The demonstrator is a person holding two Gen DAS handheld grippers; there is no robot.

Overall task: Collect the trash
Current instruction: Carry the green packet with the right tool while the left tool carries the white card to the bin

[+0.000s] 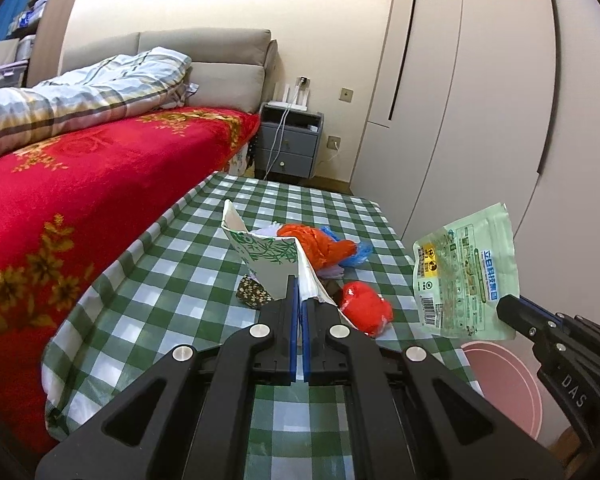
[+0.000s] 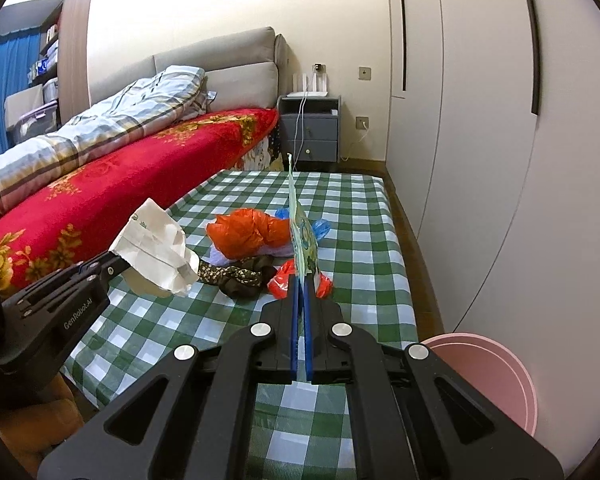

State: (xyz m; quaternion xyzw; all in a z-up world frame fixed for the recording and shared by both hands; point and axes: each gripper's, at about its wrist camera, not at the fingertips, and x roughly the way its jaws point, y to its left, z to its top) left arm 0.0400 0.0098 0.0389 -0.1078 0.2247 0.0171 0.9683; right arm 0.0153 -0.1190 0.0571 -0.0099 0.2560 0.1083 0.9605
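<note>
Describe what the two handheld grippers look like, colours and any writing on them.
Both are matte black plastic with blue pads lining the inner faces of two flat fingers. The left gripper and right gripper each show four round silver bolt heads on angular linkage arms with cut-out slots. White lettering runs along their sides: "GenRobot.AI" on the left one, "DAS" on the right. No sleeves show.

A home bedroom: bed point(image 1: 100, 168) with quilt point(image 1: 80, 92), nightstand point(image 1: 288, 144), and probably wardrobe doors point(image 1: 480, 100).

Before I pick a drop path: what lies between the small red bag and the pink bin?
Only bare checked cloth between the red bag and the pink bin, best seen in the right wrist view. The green packet is pinched aloft, not lying there.
</note>
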